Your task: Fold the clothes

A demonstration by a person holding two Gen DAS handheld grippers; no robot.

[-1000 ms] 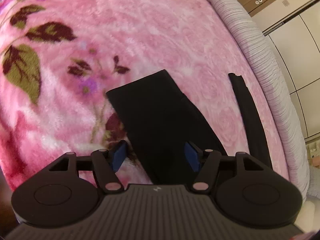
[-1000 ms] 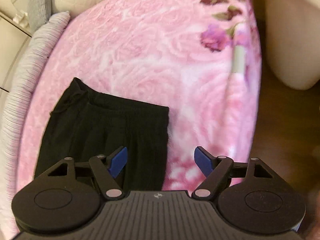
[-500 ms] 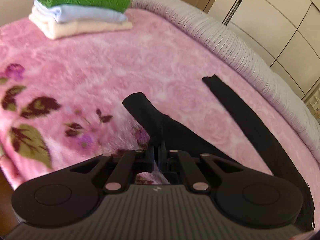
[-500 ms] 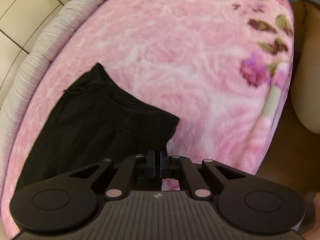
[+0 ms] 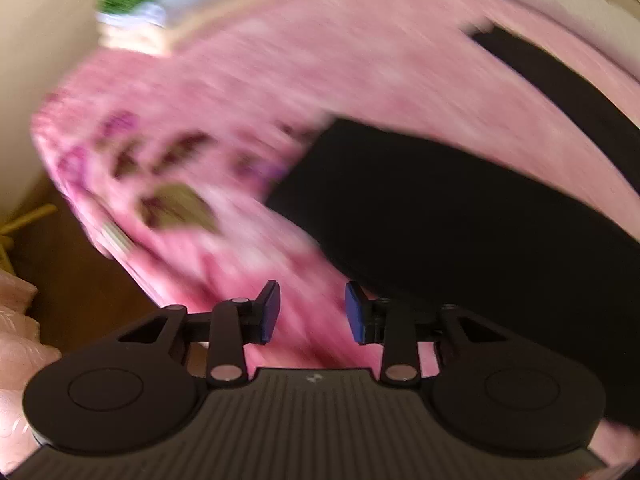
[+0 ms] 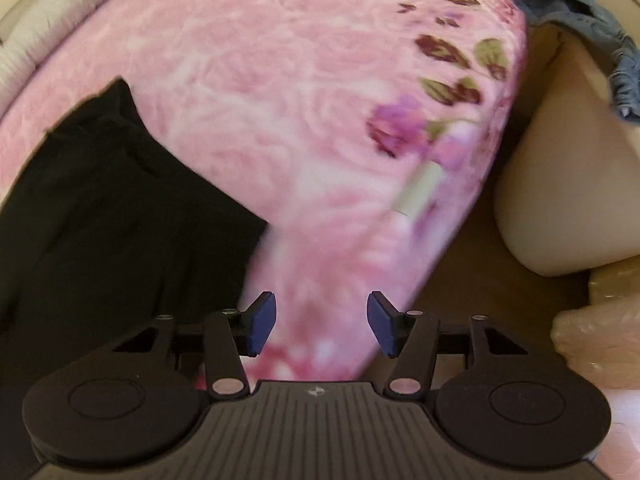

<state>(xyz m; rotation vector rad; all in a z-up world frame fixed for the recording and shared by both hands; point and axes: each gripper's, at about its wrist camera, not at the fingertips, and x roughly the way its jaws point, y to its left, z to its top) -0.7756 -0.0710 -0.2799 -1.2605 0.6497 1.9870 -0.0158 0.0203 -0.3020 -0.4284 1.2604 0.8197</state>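
Observation:
A black pair of trousers (image 5: 460,216) lies flat on the pink flowered blanket (image 5: 280,80); it also shows in the right wrist view (image 6: 112,208) at the left. My left gripper (image 5: 312,310) is open and empty, just left of the garment's near edge. My right gripper (image 6: 322,322) is open and empty over the blanket (image 6: 300,80), just right of the waistband end. The left wrist view is blurred by motion.
A stack of folded clothes (image 5: 180,12) sits at the far end of the bed. A blue denim garment (image 6: 592,24) lies on a cream cushion (image 6: 560,208) at the right. The bed edge drops to a wooden floor (image 5: 80,280).
Both grippers shut on the trousers half a second ago; now both have opened, let the cloth go, and drawn back toward the bed's near edge. The trousers lie flat again.

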